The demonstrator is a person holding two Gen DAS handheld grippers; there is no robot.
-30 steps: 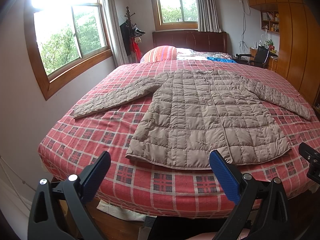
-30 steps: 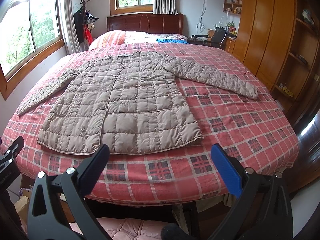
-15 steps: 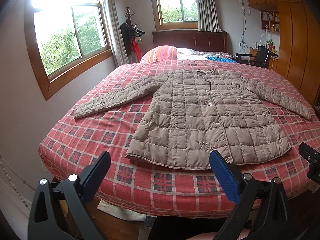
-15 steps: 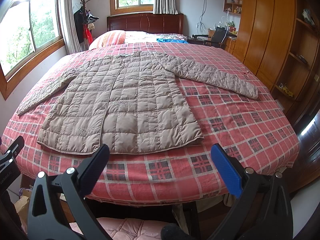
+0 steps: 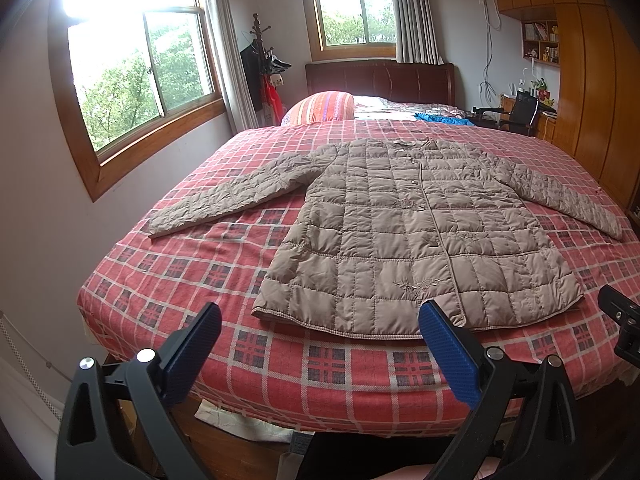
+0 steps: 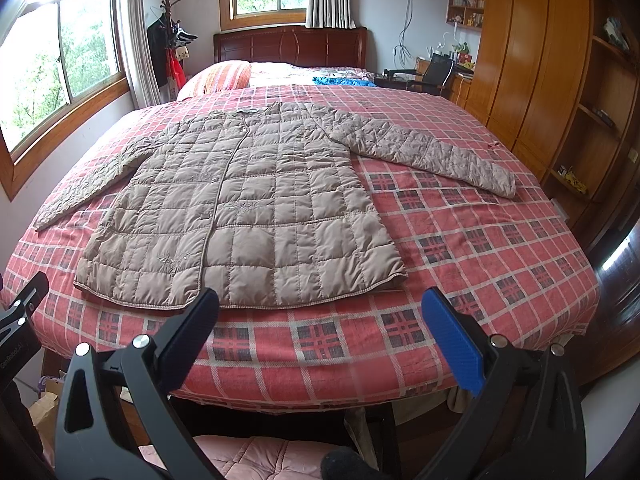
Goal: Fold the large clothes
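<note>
Tongs first: we hold the left tongs (image 5: 320, 342) and the right tongs (image 6: 320, 328) side by side off the foot of the bed (image 5: 168, 280), both spread wide with nothing between their blue pads, hovering short of the cloth. Beyond them a tan quilted coat (image 5: 416, 240) lies flat and face up on the red checked bedspread, buttoned, hem nearest us, both sleeves stretched out to the sides. We judge the folding not yet begun; the next move likely calls for reaching to a sleeve or side edge, pinching it, and carrying it across the body.
</note>
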